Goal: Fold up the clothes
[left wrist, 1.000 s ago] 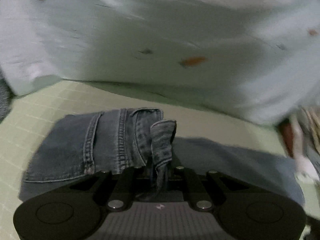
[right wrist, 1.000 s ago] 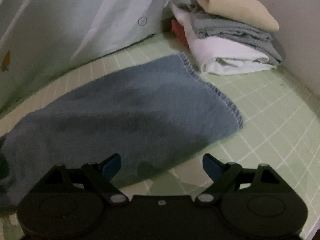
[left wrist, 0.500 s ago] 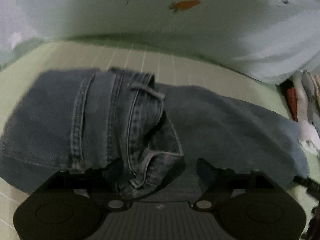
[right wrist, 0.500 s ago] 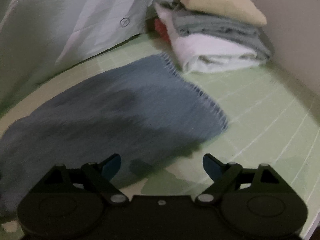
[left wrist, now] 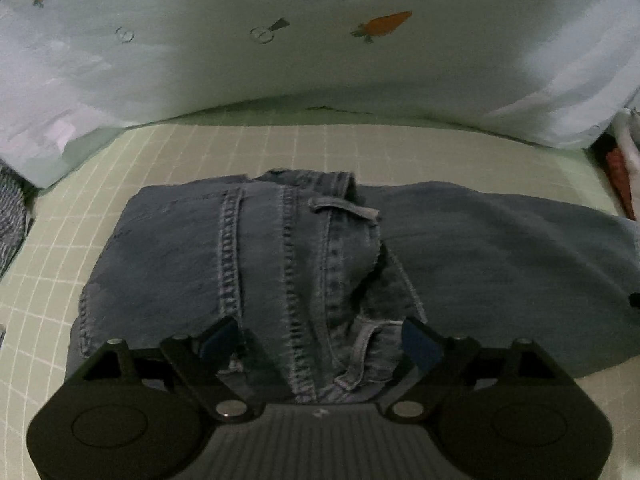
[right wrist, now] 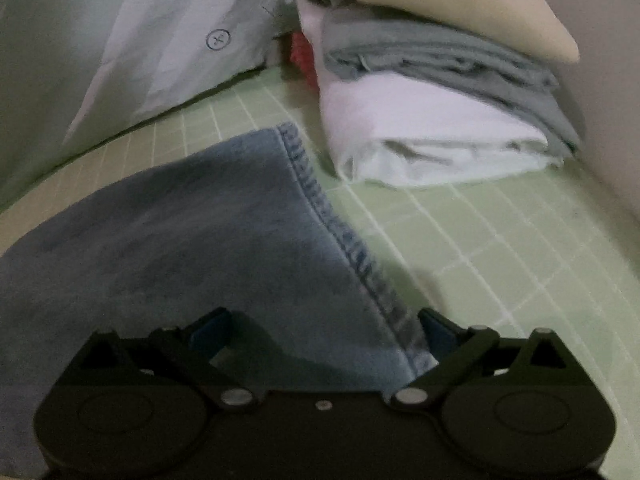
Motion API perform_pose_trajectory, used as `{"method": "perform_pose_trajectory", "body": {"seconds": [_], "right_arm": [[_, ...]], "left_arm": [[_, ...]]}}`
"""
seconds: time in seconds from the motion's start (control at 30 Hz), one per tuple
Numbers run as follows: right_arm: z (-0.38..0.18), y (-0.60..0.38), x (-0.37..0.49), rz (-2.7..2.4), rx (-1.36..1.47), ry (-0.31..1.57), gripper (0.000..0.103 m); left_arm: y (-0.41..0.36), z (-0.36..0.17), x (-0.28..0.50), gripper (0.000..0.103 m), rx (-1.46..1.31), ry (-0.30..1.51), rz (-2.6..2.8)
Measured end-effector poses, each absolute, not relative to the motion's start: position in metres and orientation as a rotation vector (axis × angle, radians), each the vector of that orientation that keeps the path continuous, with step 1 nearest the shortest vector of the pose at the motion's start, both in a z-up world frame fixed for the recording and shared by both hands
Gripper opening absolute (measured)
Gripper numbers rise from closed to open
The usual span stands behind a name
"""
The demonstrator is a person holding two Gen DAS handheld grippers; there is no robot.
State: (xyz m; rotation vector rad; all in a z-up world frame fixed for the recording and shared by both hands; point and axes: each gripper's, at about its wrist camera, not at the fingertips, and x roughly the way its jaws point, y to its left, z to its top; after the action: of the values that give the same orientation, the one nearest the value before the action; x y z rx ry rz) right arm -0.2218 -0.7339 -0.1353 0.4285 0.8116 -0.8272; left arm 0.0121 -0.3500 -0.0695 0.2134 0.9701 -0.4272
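- Your left gripper (left wrist: 320,340) sits at the bottom centre of the left wrist view with its jaws spread wide; nothing is pinched between them, though bunched waistband cloth lies in the gap.
- The jeans (left wrist: 280,272) lie flat on the green gridded worktop (left wrist: 360,152), filling the middle of that view: waistband seams and a belt loop (left wrist: 344,209) at centre, the plain leg panel running off to the right of the frame.
- Your right gripper (right wrist: 324,330) is at the bottom centre of the right wrist view, jaws likewise apart and holding nothing. The stitched hem (right wrist: 340,236) of the jeans runs diagonally from upper centre down to the right fingertip (right wrist: 434,330); whether that fingertip touches the cloth is hard to judge, as the frame is blurred there.
- A pale sheet with carrot print (left wrist: 320,48) hangs across the whole upper part of the left wrist view, its lower edge meeting the worktop behind the jeans.
- A stack of folded clothes (right wrist: 436,120) stands in the upper right of the right wrist view, near the hem but apart from it: cream on top, grey beneath, white at the base, a red item behind.
- A striped fabric (left wrist: 12,220) shows at the left edge of the left wrist view.
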Motion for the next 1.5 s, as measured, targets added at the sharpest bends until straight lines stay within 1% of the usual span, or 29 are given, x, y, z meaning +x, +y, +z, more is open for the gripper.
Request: {"method": "perform_pose_trajectory", "body": {"seconds": [0.03,0.1,0.13,0.17,0.27,0.3,0.33,0.47,0.63,0.87,0.97,1.07,1.13,1.17,1.2,1.23,1.27,1.33,1.4,1.43,1.47,1.5], "right_arm": [[-0.135,-0.734,-0.220,-0.823,0.425,0.809,0.099],[-0.134,-0.733,-0.218,-0.817,0.421,0.804,0.093],[-0.133,-0.733,-0.217,-0.809,0.417,0.803,0.084],[-0.130,-0.732,-0.216,-0.797,0.413,0.801,0.078],[-0.124,-0.732,-0.215,-0.781,0.397,0.807,0.038],[-0.122,-0.732,-0.215,-0.777,0.392,0.810,0.031],[-0.119,-0.733,-0.215,-0.775,0.393,0.810,0.021],[-0.095,-0.725,-0.213,-0.791,0.389,0.754,0.014],[-0.053,-0.670,-0.186,-0.722,0.291,0.653,0.013],[-0.035,-0.557,-0.115,-0.517,0.199,0.622,0.012],[-0.054,-0.506,-0.085,-0.443,0.171,0.670,0.013],[-0.092,-0.472,-0.062,-0.435,0.171,0.793,0.015],[-0.113,-0.457,-0.052,-0.440,0.193,0.875,0.024],[-0.117,-0.452,-0.053,-0.442,0.197,0.887,0.032],[-0.116,-0.448,-0.055,-0.440,0.191,0.886,0.038],[-0.111,-0.445,-0.058,-0.436,0.181,0.876,0.049],[-0.105,-0.444,-0.060,-0.442,0.177,0.865,0.056],[-0.091,-0.448,-0.067,-0.473,0.187,0.822,0.059],[-0.079,-0.458,-0.076,-0.520,0.224,0.772,0.067],[-0.076,-0.463,-0.079,-0.553,0.243,0.752,0.074],[-0.073,-0.469,-0.082,-0.590,0.262,0.731,0.078],[-0.072,-0.474,-0.084,-0.623,0.272,0.721,0.078]], "left_arm": [[-0.348,-0.070,0.013,0.089,0.211,0.973,-0.420],[-0.344,-0.070,0.015,0.089,0.210,0.976,-0.401],[-0.343,-0.071,0.016,0.089,0.213,0.978,-0.391],[-0.342,-0.073,0.017,0.089,0.220,0.979,-0.379],[-0.335,-0.075,0.020,0.089,0.244,0.973,-0.351],[-0.332,-0.074,0.021,0.089,0.247,0.970,-0.345],[-0.328,-0.073,0.022,0.089,0.245,0.967,-0.343],[-0.307,-0.067,0.030,0.089,0.227,0.946,-0.338],[-0.274,-0.060,0.044,0.089,0.197,0.927,-0.321],[-0.227,-0.057,0.068,0.089,0.153,0.931,-0.312],[-0.214,-0.060,0.078,0.089,0.139,0.941,-0.325],[-0.205,-0.065,0.088,0.089,0.126,0.957,-0.345],[-0.204,-0.070,0.095,0.089,0.127,0.971,-0.359],[-0.203,-0.072,0.097,0.089,0.129,0.978,-0.366],[-0.204,-0.075,0.099,0.089,0.131,0.980,-0.372],[-0.204,-0.077,0.100,0.090,0.135,0.978,-0.377],[-0.204,-0.079,0.101,0.091,0.136,0.977,-0.377],[-0.203,-0.082,0.101,0.093,0.133,0.976,-0.371],[-0.202,-0.085,0.102,0.095,0.127,0.976,-0.366],[-0.201,-0.086,0.102,0.096,0.120,0.978,-0.364],[-0.200,-0.087,0.103,0.097,0.116,0.982,-0.361],[-0.200,-0.088,0.104,0.097,0.114,0.986,-0.357]]}}
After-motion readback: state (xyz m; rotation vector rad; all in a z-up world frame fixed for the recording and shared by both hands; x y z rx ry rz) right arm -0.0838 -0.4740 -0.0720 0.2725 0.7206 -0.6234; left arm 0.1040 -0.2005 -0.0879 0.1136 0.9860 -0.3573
